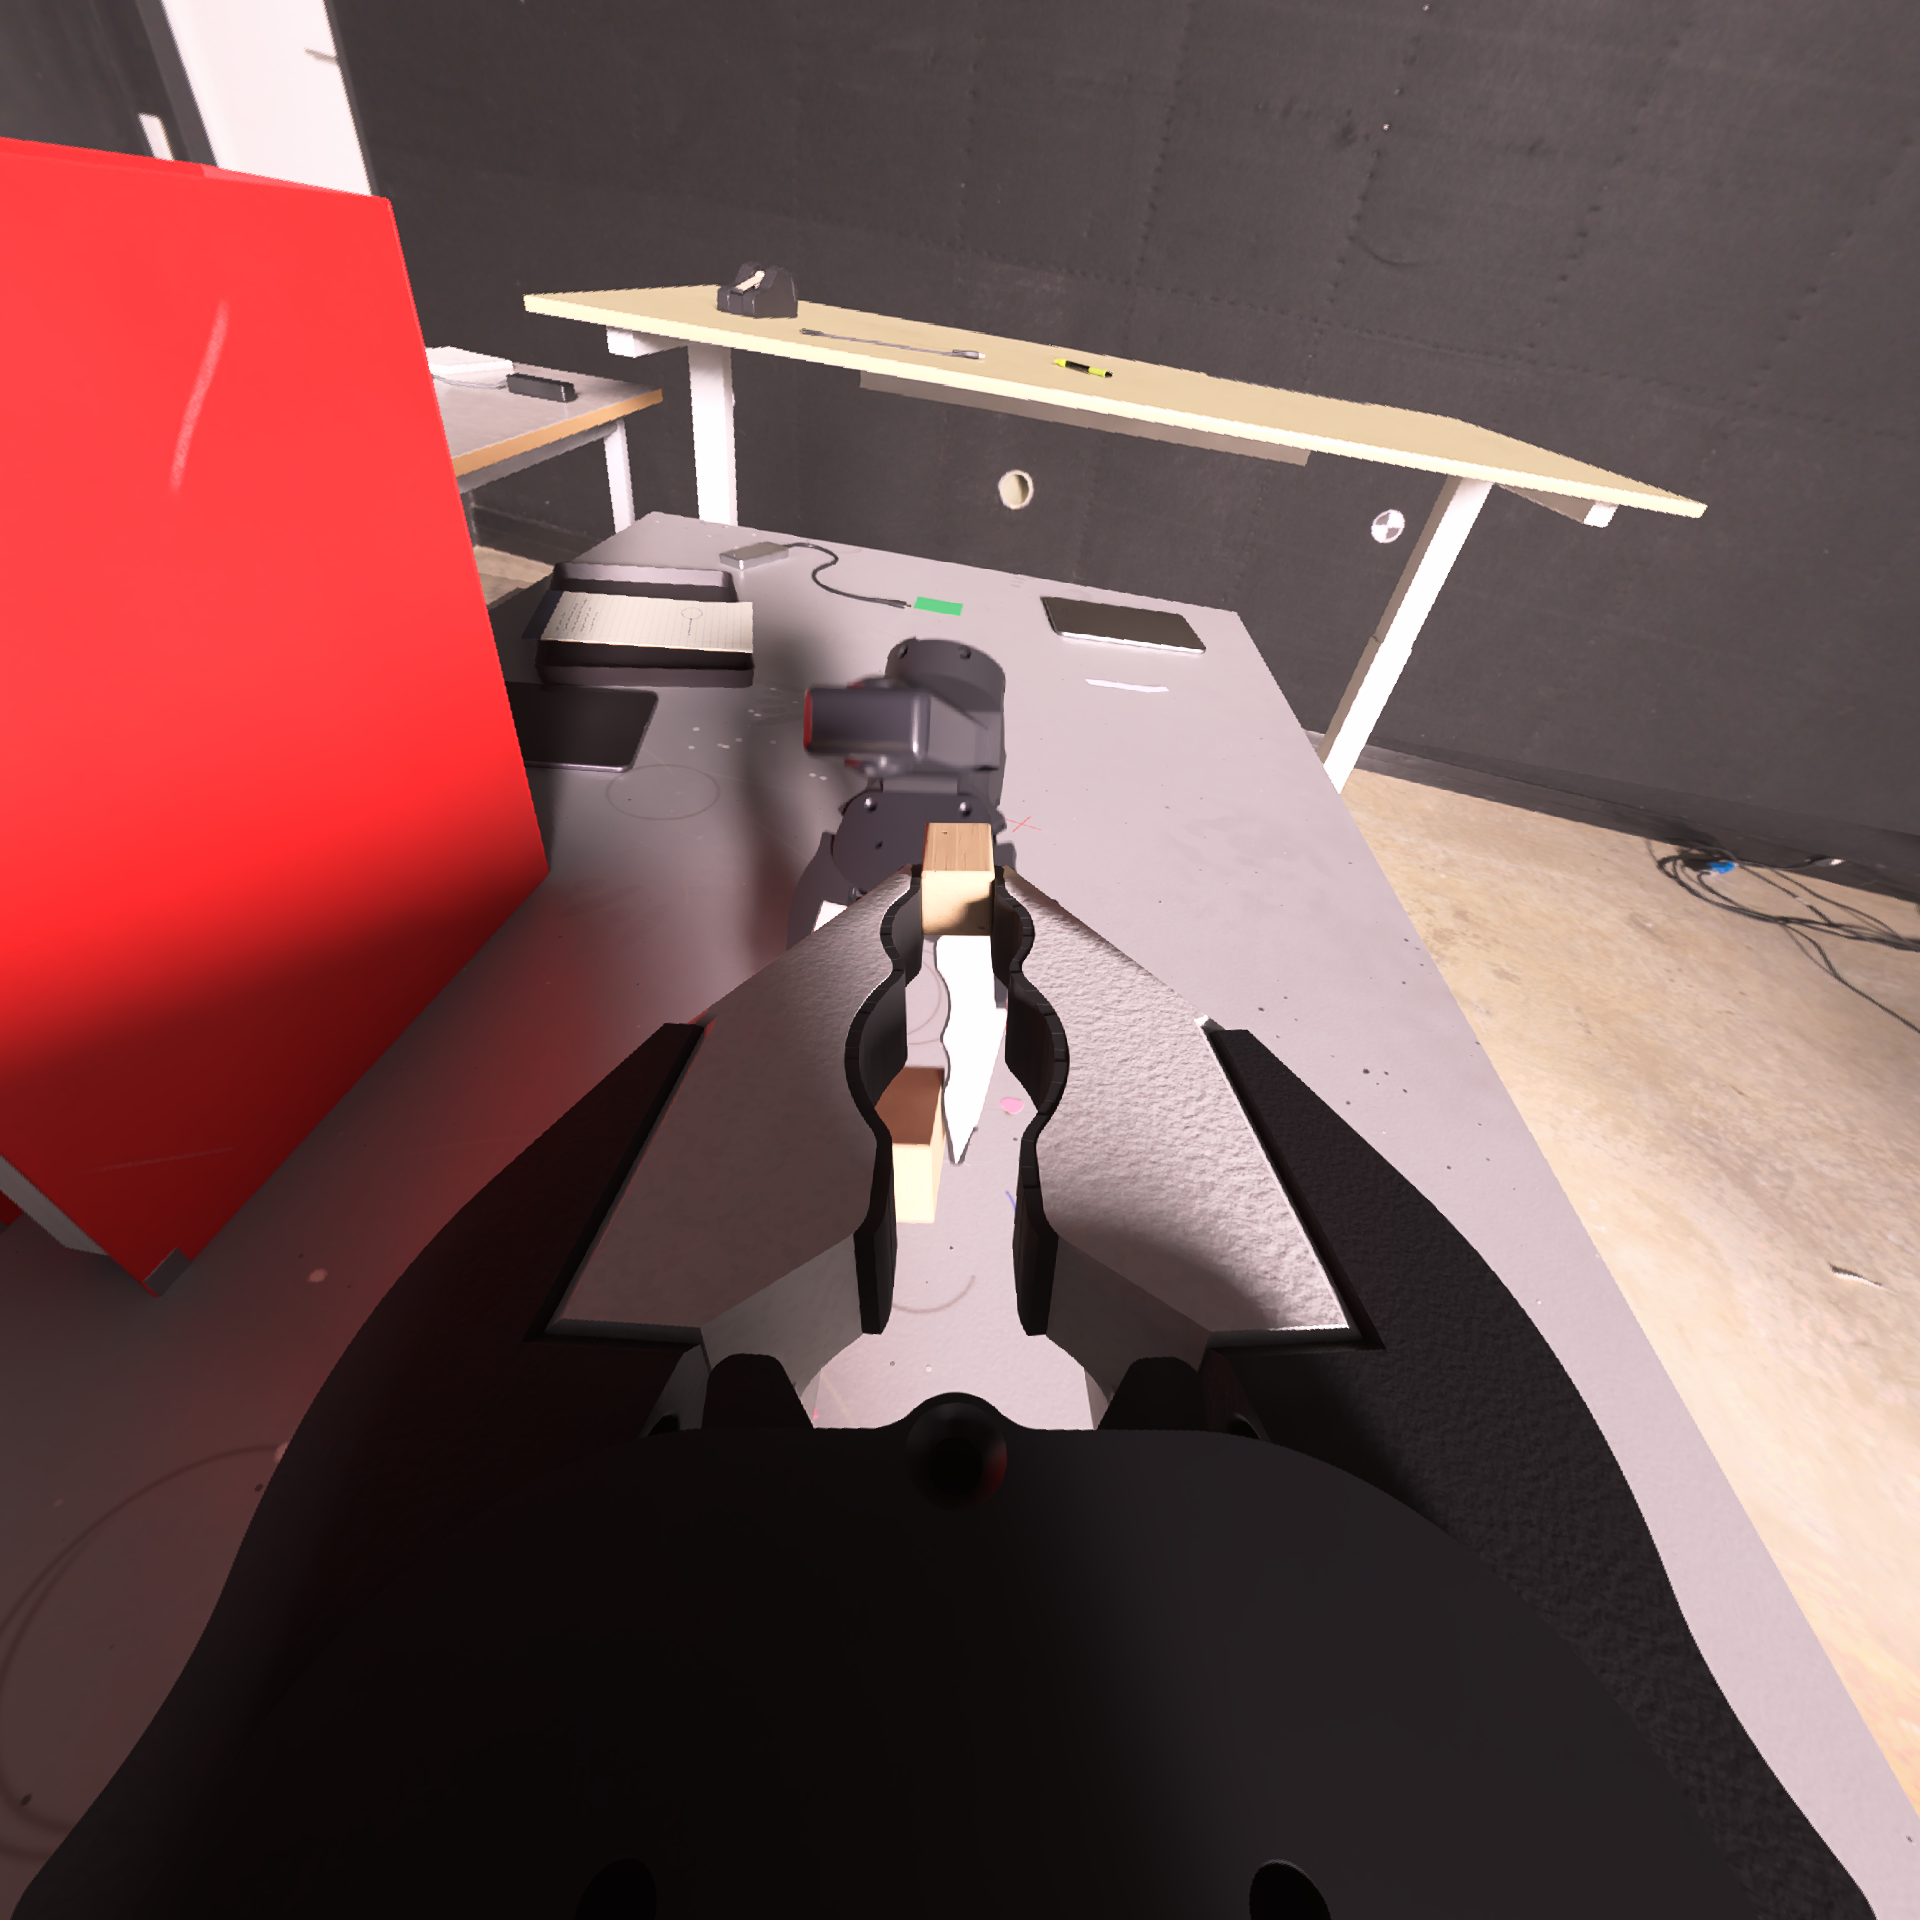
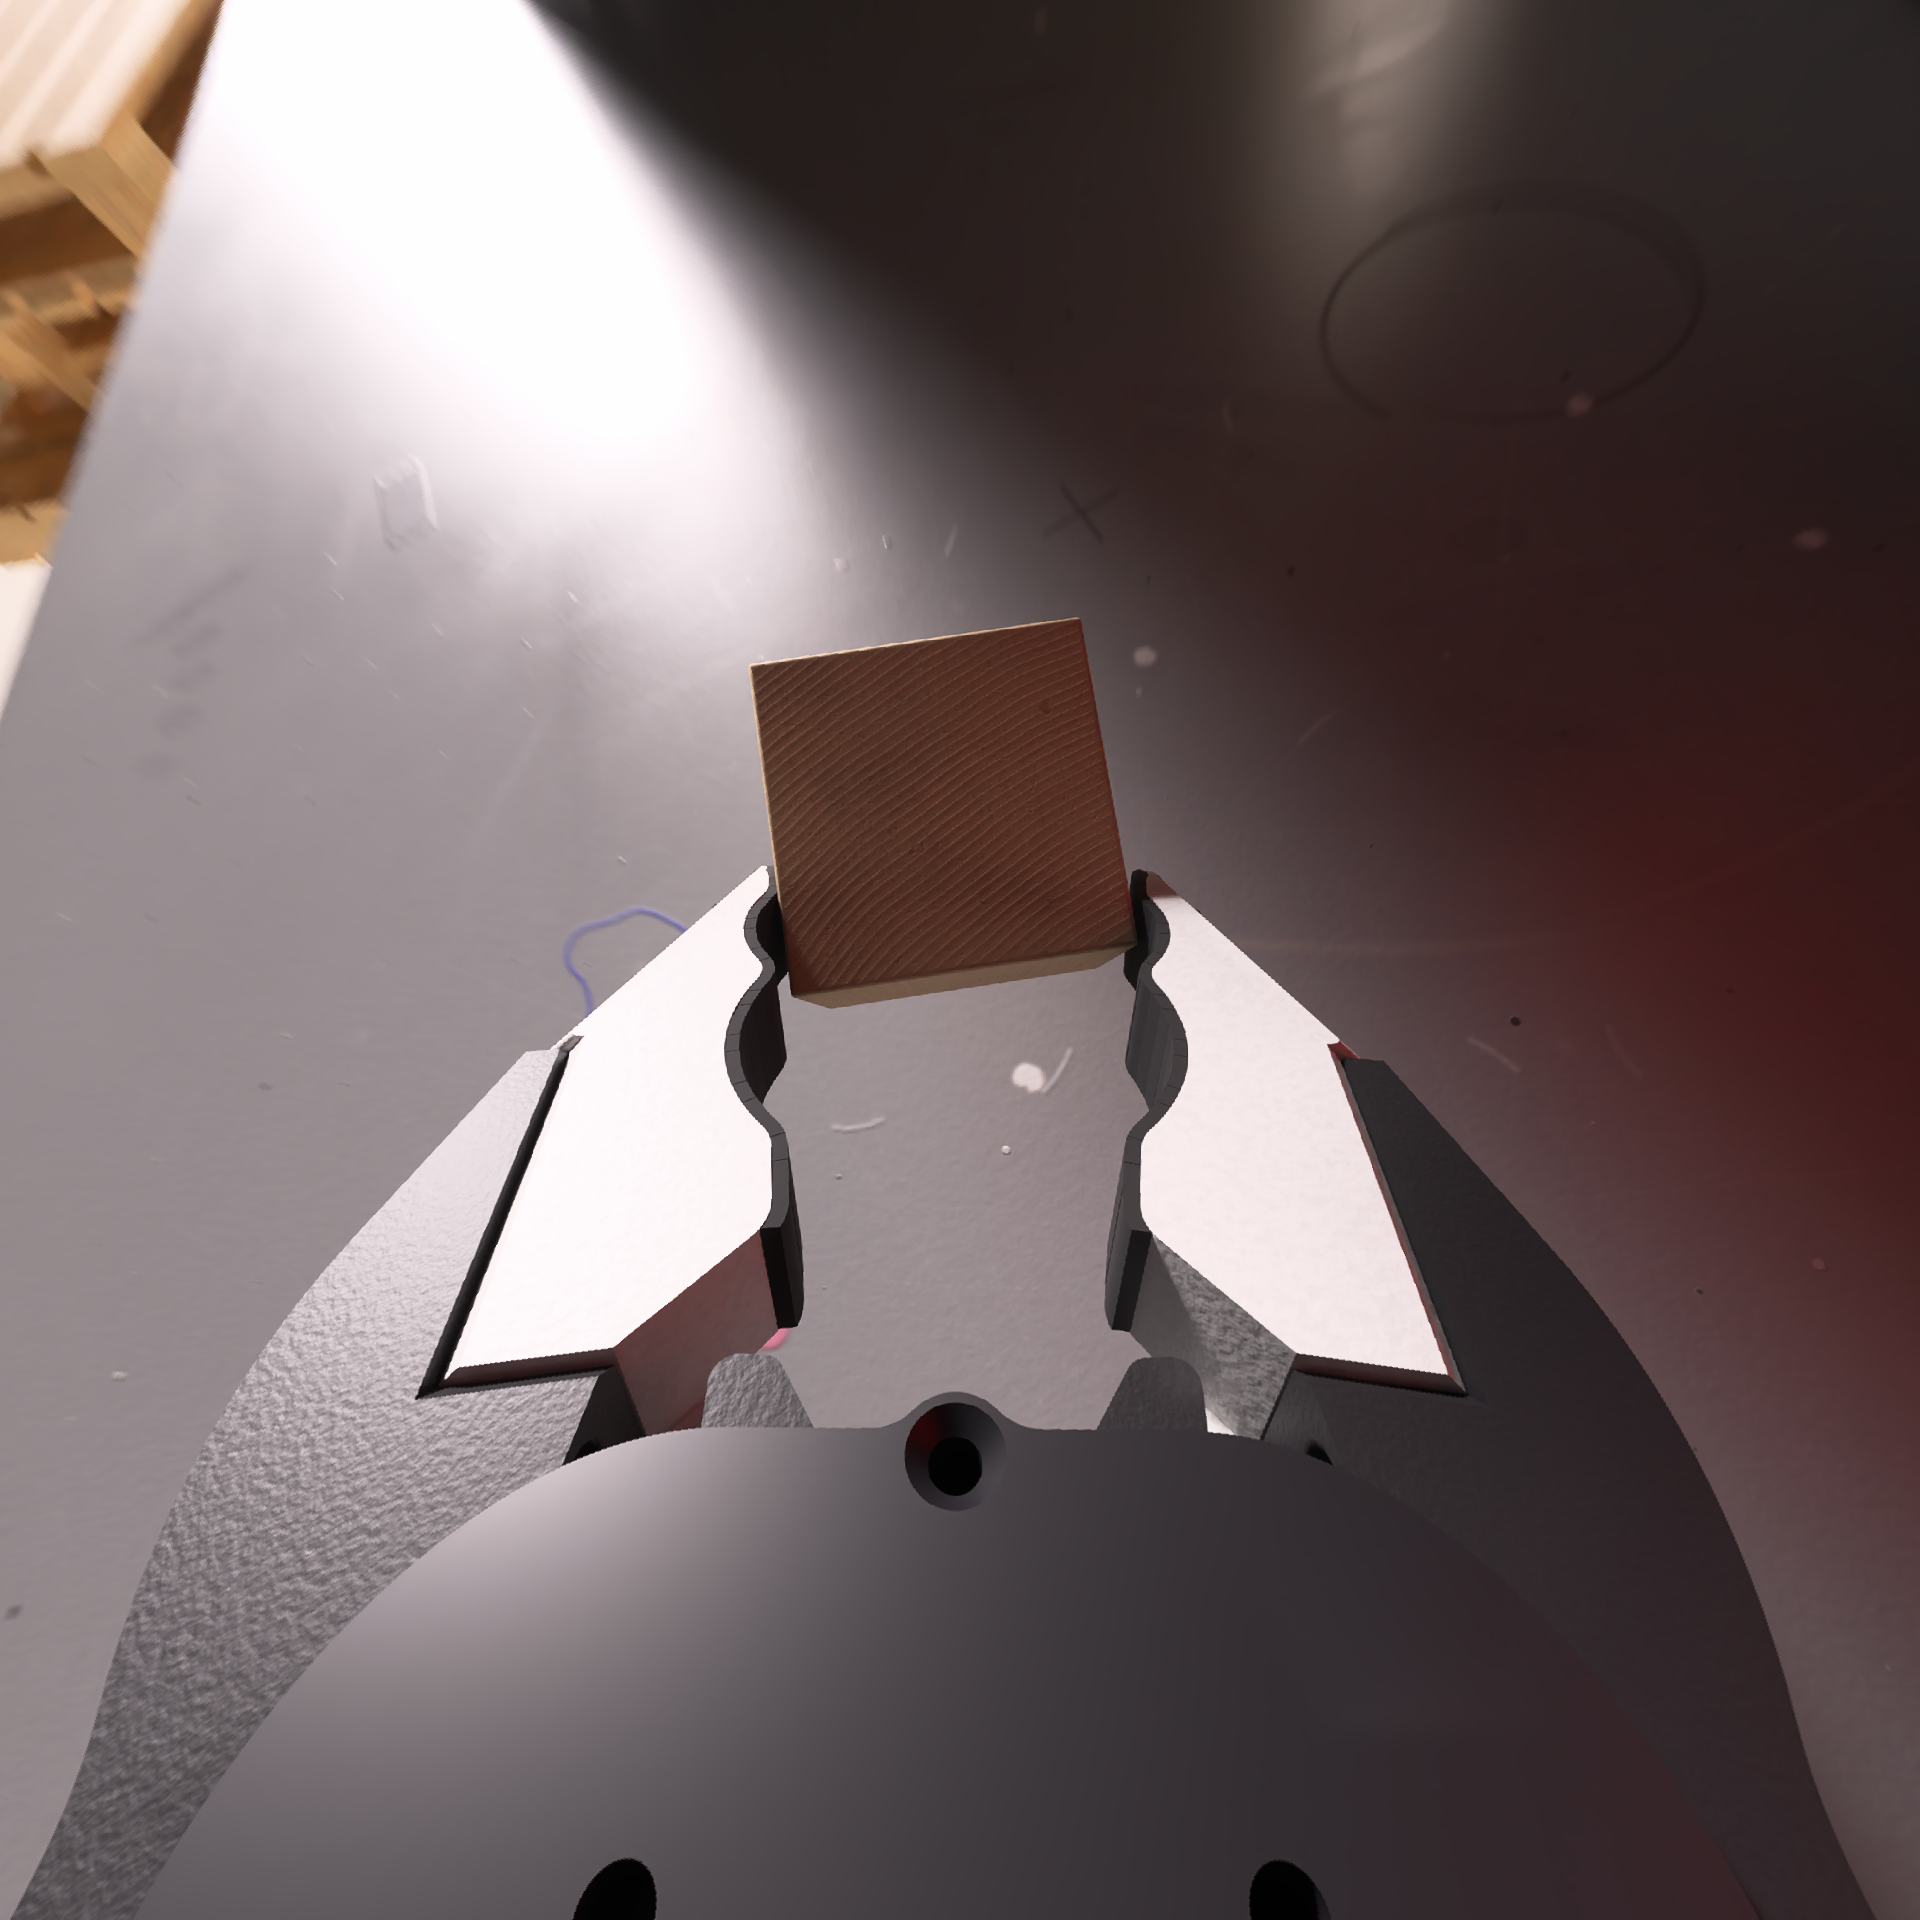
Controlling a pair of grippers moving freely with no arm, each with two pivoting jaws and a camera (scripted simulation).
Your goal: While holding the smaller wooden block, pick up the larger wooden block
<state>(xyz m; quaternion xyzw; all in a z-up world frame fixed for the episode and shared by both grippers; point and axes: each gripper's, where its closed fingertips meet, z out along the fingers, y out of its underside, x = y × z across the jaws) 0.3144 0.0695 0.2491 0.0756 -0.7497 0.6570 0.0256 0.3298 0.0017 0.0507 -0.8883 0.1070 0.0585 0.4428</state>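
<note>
The smaller wooden block (image 1: 957,878) is clamped at the tips of the left tongs (image 1: 957,896). The larger wooden block (image 2: 940,812), on the worktop (image 2: 416,727), is bracketed squarely by the right tongs (image 2: 951,920), seemingly closed on it.

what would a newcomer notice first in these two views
Probably the big red panel leaning at the left of the left wrist view, casting a red tint on the grey table. Next, the small wooden block clamped at the tips of the left gripper. In the right wrist view, the larger wooden block fills the centre, gripped by the right gripper.
</note>
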